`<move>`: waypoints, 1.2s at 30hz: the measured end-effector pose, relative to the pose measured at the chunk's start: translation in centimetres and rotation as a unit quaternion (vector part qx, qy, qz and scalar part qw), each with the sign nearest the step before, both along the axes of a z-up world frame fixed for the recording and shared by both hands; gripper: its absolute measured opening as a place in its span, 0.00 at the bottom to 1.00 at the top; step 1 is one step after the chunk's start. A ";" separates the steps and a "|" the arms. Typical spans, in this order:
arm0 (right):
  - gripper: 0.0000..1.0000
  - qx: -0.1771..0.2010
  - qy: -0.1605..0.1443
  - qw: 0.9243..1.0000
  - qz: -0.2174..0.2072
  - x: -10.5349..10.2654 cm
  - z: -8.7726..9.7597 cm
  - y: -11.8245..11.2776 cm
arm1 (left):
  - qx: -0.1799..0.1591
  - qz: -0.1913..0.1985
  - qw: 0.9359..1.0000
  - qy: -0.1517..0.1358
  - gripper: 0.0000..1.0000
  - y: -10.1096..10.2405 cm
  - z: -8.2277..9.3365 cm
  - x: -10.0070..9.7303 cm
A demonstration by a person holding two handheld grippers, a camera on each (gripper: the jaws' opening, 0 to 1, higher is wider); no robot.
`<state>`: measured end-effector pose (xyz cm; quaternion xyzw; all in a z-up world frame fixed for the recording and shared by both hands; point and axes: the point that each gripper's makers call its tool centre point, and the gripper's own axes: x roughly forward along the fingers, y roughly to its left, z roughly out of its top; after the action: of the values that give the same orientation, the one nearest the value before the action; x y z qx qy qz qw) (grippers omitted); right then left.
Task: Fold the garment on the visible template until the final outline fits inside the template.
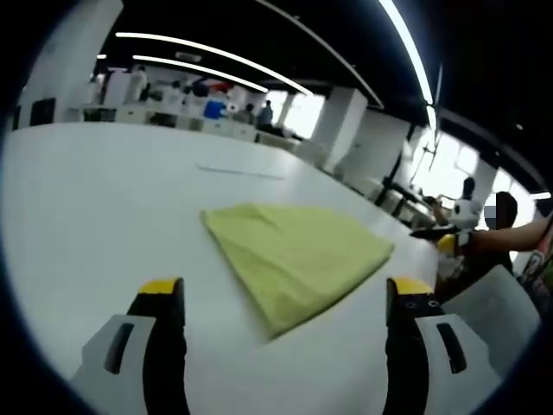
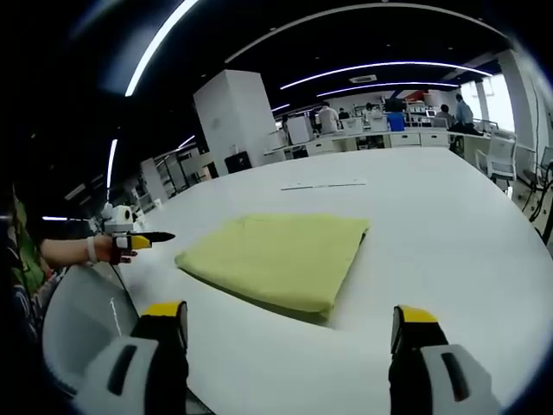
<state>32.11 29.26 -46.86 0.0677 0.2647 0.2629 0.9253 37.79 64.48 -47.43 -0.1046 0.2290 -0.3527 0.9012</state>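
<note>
Open-plan office space with white pillars and ceiling light strips surrounds a broad, smooth white worktop [image 2: 449, 242]. On it lies the garment [image 2: 272, 258], a soft yellow-green cloth folded into a flat, roughly four-sided stack with thick layered edges. A thin line [image 2: 322, 184] is marked on the worktop beyond it. The garment sits just ahead of both tools, centred between their jaws. The left hand-held gripper [image 1: 285, 298] hangs released, holding nothing, nearest a pointed corner. The right hand-held gripper [image 2: 289, 322] is likewise spread and faces a folded edge, apparently slightly nearer.
</note>
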 end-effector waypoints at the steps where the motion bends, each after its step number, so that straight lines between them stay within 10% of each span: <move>1: 0.99 0.000 0.000 1.000 0.000 0.1 0.0 0.0 | 0.002 0.000 1.000 0.001 0.93 0.0 -0.1 0.0; 36: 0.98 0.014 -0.002 1.000 0.001 1.0 -0.5 0.2 | 0.017 0.018 1.000 0.015 0.89 0.6 0.0 -1.0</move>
<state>33.10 29.46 -47.36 0.0798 0.2594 0.2678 0.9245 36.78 65.06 -47.44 -0.0983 0.2465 -0.3311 0.9055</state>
